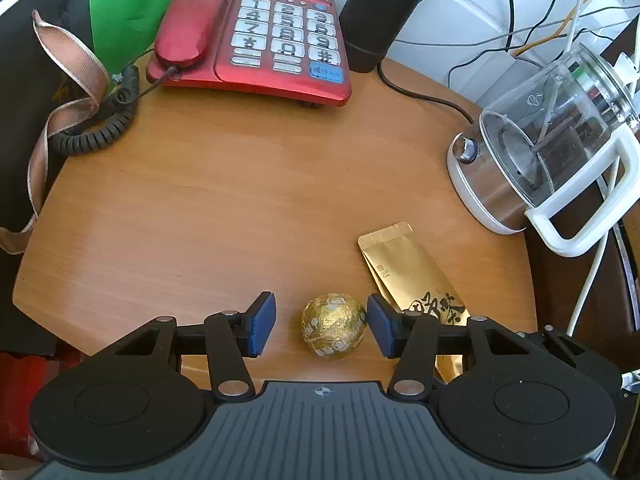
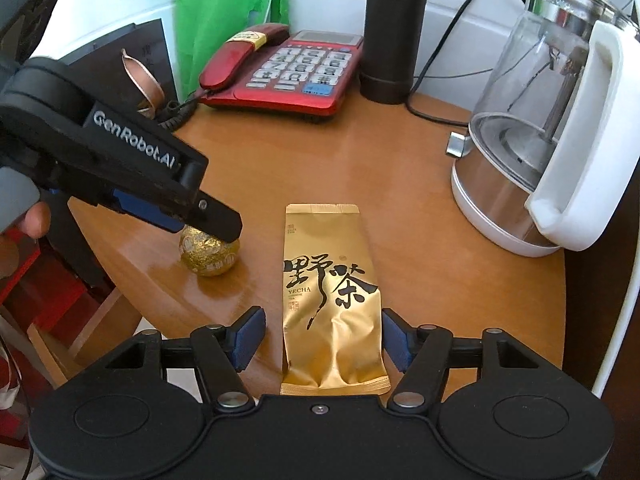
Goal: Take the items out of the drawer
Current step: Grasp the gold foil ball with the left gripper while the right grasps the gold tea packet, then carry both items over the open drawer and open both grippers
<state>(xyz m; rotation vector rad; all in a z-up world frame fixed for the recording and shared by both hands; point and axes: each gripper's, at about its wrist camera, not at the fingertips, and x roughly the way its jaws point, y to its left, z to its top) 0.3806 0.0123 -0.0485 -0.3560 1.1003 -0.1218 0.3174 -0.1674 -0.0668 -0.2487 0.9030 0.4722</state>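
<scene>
The left tongs [image 1: 322, 326] stand wide around the gold foil ball [image 1: 334, 326], which rests on the table [image 1: 200, 208] — pads clear of it, so it looks set down rather than gripped. The right tongs [image 2: 323, 338] straddle the gold tea packet [image 2: 332, 300] lying flat just beside the ball — parted, not pinching. No drawer is in view.

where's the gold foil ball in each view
Left wrist: the foil ball sits low centre on the table, between the left gripper's open jaws.
Right wrist: the ball is at middle left, partly under the left gripper, left of the tea packet.
Shared landmark: the red phone at the table's back.
</scene>
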